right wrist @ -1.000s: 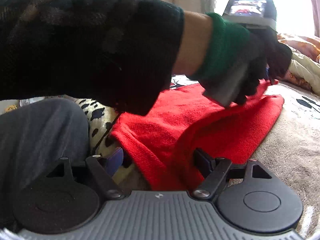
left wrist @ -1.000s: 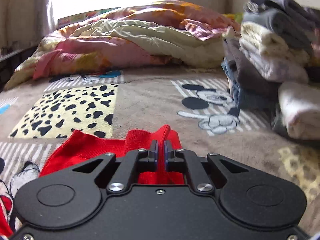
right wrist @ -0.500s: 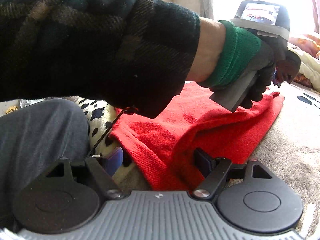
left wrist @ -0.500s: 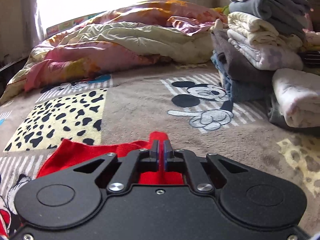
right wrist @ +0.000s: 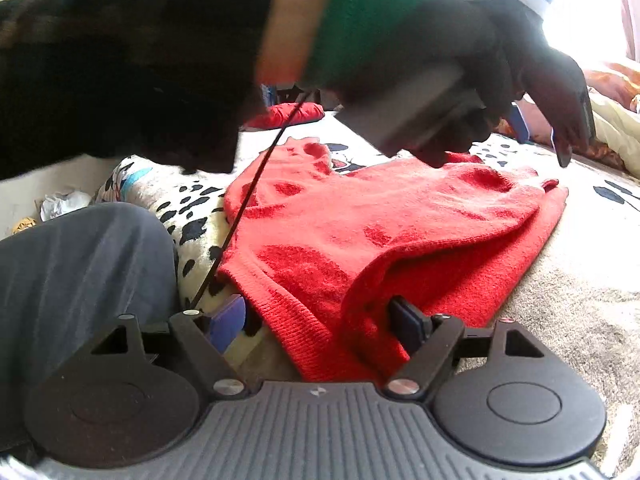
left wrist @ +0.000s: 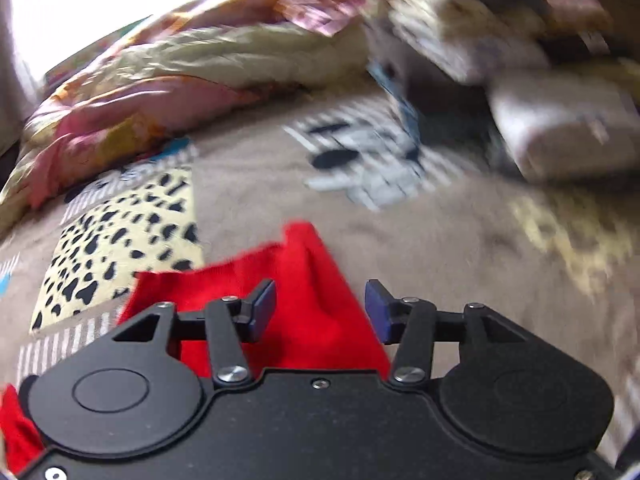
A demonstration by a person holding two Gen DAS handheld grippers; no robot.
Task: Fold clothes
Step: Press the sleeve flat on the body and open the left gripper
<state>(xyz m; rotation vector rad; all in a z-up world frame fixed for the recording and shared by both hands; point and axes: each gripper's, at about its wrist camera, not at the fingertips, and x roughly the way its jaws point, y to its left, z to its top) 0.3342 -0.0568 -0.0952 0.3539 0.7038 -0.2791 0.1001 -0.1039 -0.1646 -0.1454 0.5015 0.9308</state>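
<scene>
Red knit fabric, a folded sweater (right wrist: 384,232), is lying across the cartoon-print blanket (left wrist: 420,240) in front of me, one layer doubled over another; my left gripper (left wrist: 320,304) is hanging just over its far corner with the jaws spread wide and nothing between them, the red cloth showing through the gap; my right gripper (right wrist: 316,320) is sitting at the near edge of the sweater, its jaws also parted, the right pad (right wrist: 404,320) pressing into a fold of the knit while the left pad (right wrist: 228,320) is standing off over the spotted patch of blanket, so I am gripping nothing there either; my left hand (right wrist: 460,52), in a dark glove with a green cuff, is reaching across above the sweater; my grey trouser leg (right wrist: 80,272) is resting just beside the garment; a crumpled quilt (left wrist: 180,64) and a blurred stack of folded clothes (left wrist: 500,40) are lying at the far side of the bed.
</scene>
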